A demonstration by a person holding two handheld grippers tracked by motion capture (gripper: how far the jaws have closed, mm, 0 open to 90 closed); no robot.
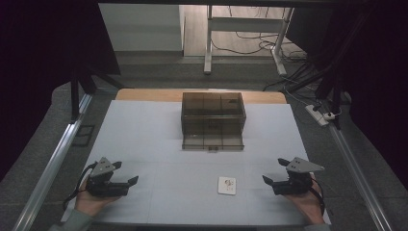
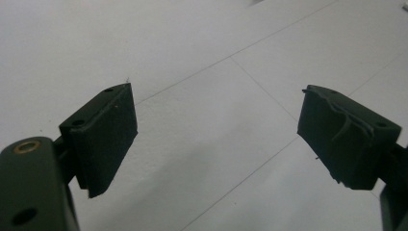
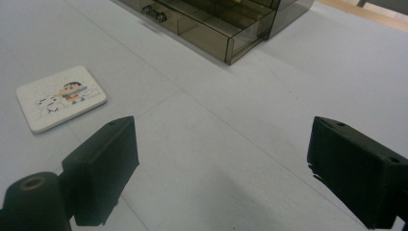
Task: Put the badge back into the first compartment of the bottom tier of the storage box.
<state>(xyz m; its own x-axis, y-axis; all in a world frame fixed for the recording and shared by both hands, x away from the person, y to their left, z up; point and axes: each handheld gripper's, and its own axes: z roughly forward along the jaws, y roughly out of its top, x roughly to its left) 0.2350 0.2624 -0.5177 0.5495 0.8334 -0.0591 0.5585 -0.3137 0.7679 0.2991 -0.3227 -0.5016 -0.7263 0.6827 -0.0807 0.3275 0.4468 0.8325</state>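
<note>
At the lower edge of the frame we hold the left gripper (image 1: 126, 183) and right gripper (image 1: 270, 182) wide open and empty, work unstarted, the white tile (image 1: 227, 185) at lower centre seemingly bound next for the open drawer (image 1: 212, 141).

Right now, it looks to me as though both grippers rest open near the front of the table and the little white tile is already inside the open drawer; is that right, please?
Not quite. The white tile lies on the table, in front of the drawer, not inside it, as the high view shows. The left gripper and right gripper do rest open near the front edge.
</note>
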